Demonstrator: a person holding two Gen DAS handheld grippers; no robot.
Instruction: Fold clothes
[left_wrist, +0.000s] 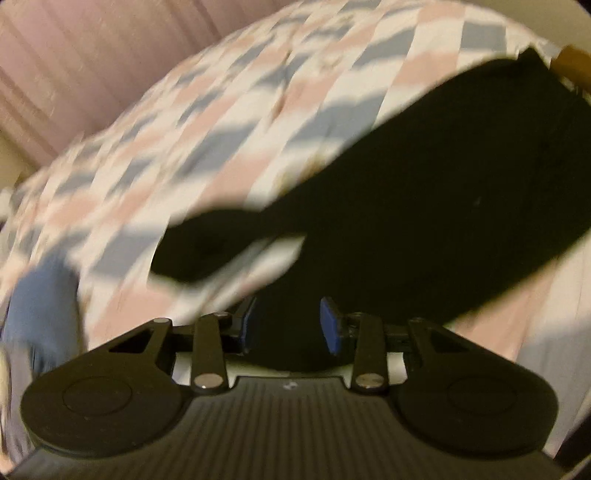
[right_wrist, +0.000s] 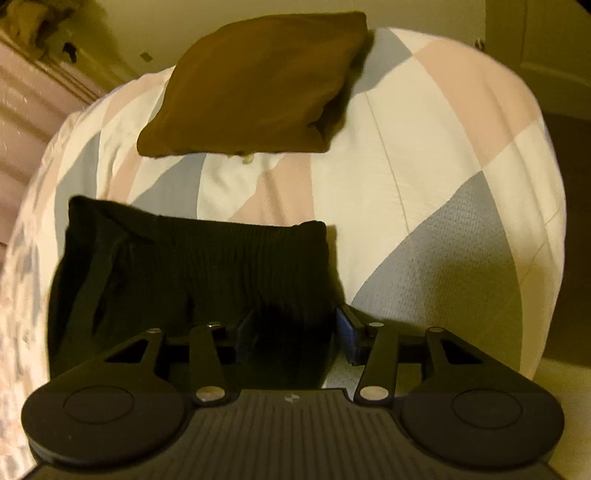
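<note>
A black garment (left_wrist: 424, 192) lies spread on the checked quilt (left_wrist: 221, 122) and reaches down between the blue pads of my left gripper (left_wrist: 290, 325), whose jaws stand apart with the cloth between them. The left wrist view is blurred. In the right wrist view the same black garment (right_wrist: 192, 266) has a ribbed edge and lies partly folded. My right gripper (right_wrist: 295, 332) has its jaws apart around the near edge of the cloth. A folded brown garment (right_wrist: 255, 85) lies farther back on the quilt (right_wrist: 424, 147).
The quilt covers a bed with pink, grey-blue and white diamonds. A pink curtain (left_wrist: 74, 62) hangs behind it. A blue cloth (left_wrist: 40, 306) shows at the left. A cream wall and door (right_wrist: 535, 40) stand beyond the bed's right edge.
</note>
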